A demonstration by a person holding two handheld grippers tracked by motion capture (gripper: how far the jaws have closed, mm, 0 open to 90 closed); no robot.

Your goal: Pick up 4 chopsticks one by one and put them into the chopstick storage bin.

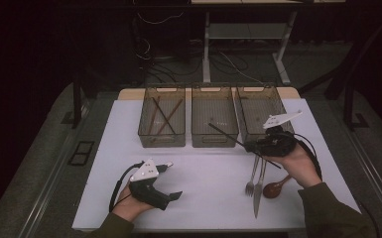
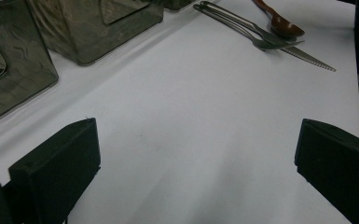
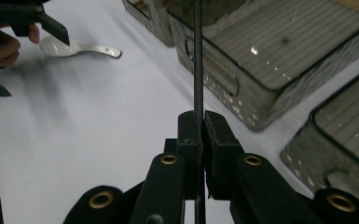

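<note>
Overhead: white table (image 1: 208, 198), dark floor; right claw (image 3: 199, 122) pinching black chopstick (image 3: 197, 56); left claw (image 2: 191, 158) spread.

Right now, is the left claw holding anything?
No, in the left gripper view the left claw stands wide open with only the bare white table between its jaws.

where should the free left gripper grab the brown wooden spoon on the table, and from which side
Grip the brown wooden spoon on its thin handle, not the rounded bowl, which the jaws would slip off. It lies flat beside the metal fork and knife, handle angled up to the right, so probably come straight down from above with the open left gripper, jaws across the handle.
</note>
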